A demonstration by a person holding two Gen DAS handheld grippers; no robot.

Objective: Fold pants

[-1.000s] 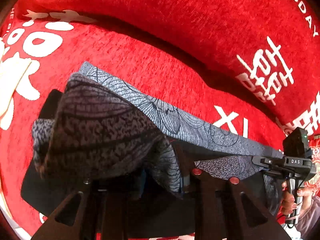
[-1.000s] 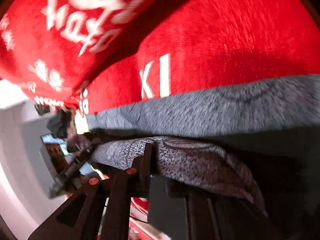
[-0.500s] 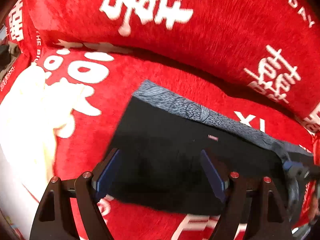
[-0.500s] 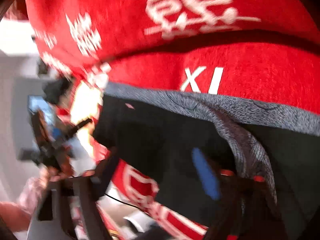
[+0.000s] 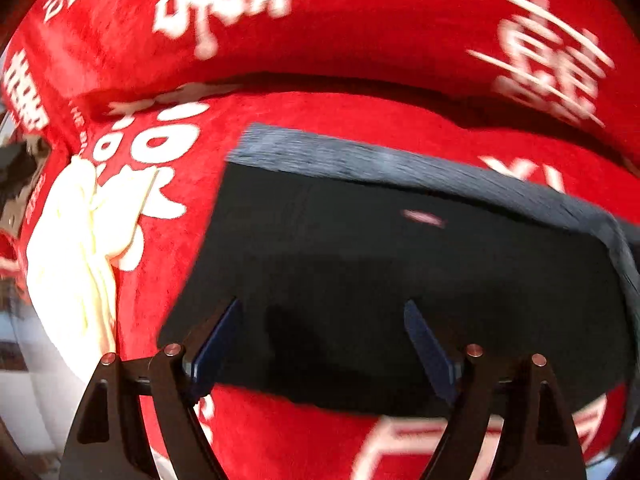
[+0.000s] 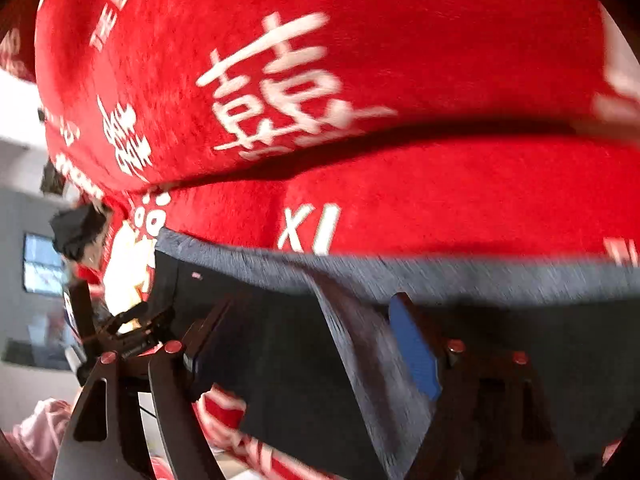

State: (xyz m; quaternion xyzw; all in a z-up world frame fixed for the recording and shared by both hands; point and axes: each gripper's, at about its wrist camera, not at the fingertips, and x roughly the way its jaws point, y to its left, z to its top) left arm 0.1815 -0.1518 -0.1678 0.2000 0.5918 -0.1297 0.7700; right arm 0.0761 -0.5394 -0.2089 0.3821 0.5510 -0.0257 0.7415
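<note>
The pants [image 5: 400, 280] lie folded into a dark, flat rectangle on the seat of a red sofa [image 5: 360, 128], whose plush cover is printed with white characters and the letters "XI". A grey patterned band of the same garment runs along the folded edge nearest the sofa's backrest [image 5: 380, 32], and a small pinkish label shows on the dark top face.

The left claw [image 5: 322, 332] hangs over the near edge of the pants. Its jaws have just been opening and now stand wide apart, blue pads facing each other with only the flat cloth below them; nothing is gripped.

The right claw [image 6: 304, 332] hovers over the other end of the pants [image 6: 280, 360], where a grey fold slants across the dark fabric. Its jaws have likewise just been opening and are spread wide, holding nothing. The picture is smeared here, so whether a pad still brushes the cloth is hard to say.

A cream-coloured cloth [image 5: 80, 248] lies on the seat to the left of the pants, well apart from them. From the right wrist view the left claw [image 6: 132, 332] shows at the far end.
</note>
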